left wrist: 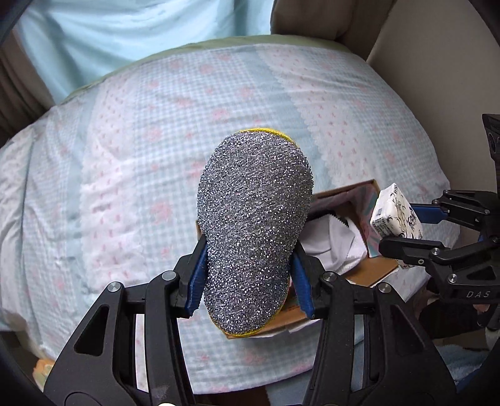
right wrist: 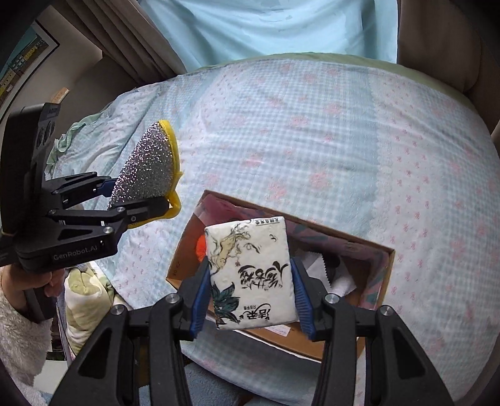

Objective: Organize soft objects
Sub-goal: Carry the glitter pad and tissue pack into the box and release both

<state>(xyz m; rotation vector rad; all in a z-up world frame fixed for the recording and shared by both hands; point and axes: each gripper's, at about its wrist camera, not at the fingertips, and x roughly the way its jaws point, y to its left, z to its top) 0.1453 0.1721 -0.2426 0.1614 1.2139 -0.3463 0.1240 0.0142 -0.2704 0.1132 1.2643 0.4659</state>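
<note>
My left gripper (left wrist: 250, 281) is shut on a silver glittery scouring sponge (left wrist: 254, 225) with a yellow rim, held above the near left part of an open cardboard box (left wrist: 372, 274). The sponge also shows in the right wrist view (right wrist: 147, 168), left of the box (right wrist: 372, 250). My right gripper (right wrist: 250, 299) is shut on a white tissue pack (right wrist: 253, 274) printed with black characters and leaves, held over the box. The pack shows in the left wrist view (left wrist: 395, 215) at the box's right side. A white cloth (left wrist: 334, 246) lies inside the box.
The box sits on a bed with a blue and pink checked cover (right wrist: 343, 131). A light blue curtain (right wrist: 265, 25) hangs behind the bed. Brown curtains (right wrist: 125, 40) and a framed picture (right wrist: 22, 62) are at the left. A padded chair back (left wrist: 328, 18) stands at the far right.
</note>
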